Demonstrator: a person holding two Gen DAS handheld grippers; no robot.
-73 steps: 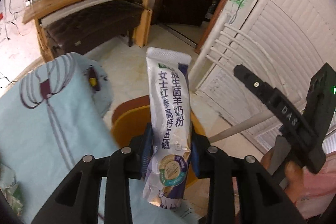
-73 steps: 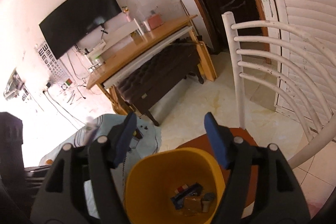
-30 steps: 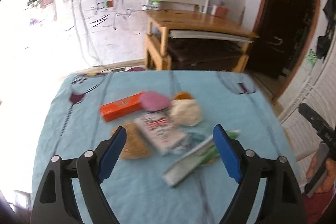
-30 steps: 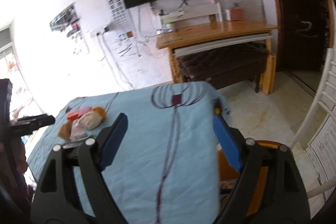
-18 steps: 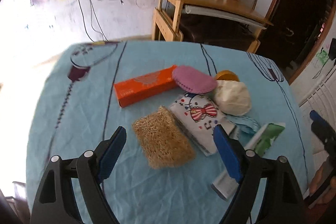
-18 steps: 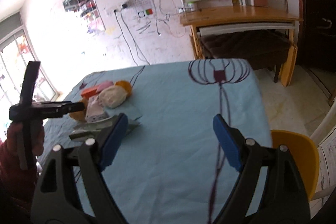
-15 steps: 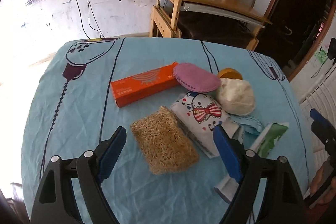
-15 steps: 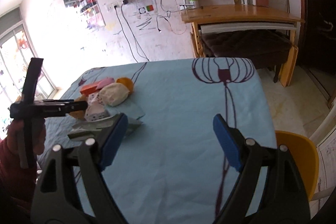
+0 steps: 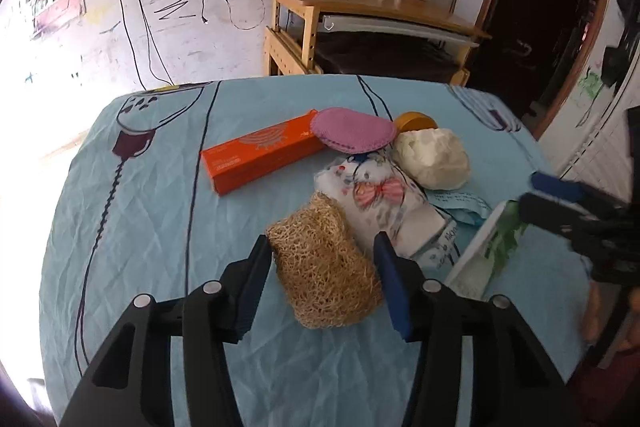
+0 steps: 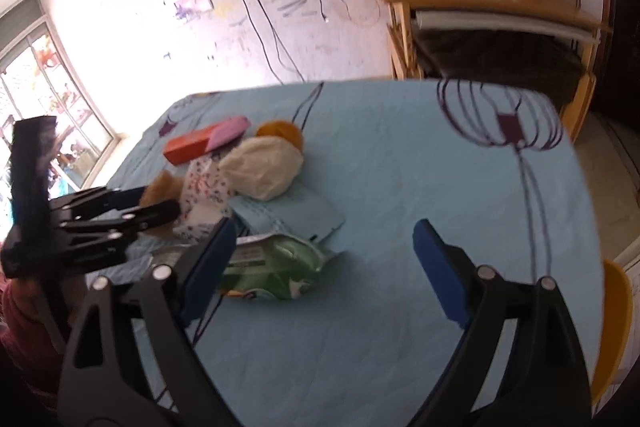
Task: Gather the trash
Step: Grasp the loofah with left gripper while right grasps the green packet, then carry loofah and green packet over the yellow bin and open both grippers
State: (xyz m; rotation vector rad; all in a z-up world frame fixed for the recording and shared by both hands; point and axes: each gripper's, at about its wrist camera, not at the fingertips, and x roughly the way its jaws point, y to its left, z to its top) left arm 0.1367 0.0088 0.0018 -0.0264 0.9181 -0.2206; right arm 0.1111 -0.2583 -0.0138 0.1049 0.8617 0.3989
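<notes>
A tan loofah sponge [image 9: 324, 263] lies on the blue tablecloth [image 9: 140, 227]. My left gripper [image 9: 322, 279] is around it, blue pads at both its sides; contact cannot be told. It also shows in the right wrist view [image 10: 136, 205]. Behind it lie an orange box [image 9: 264, 157], a pink pad [image 9: 352, 131], a patterned tissue pack [image 9: 384, 203], a white crumpled ball [image 9: 432, 159], an orange lid [image 9: 414, 121], blue paper [image 9: 460, 201] and a green-white wrapper [image 10: 276, 263]. My right gripper [image 10: 320, 259] is open and empty, just over the green wrapper.
The yellow bin's rim [image 10: 614, 331] shows past the table's right edge. A wooden desk [image 9: 372, 3] with a dark bench stands behind the table, beside a dark door [image 9: 544, 7]. White slatted furniture [image 9: 592, 155] is at right.
My left gripper dropped its milk-powder sachet at the bin, swung to the table, and now narrows around the loofah. My right gripper moved from the bin to over the green wrapper.
</notes>
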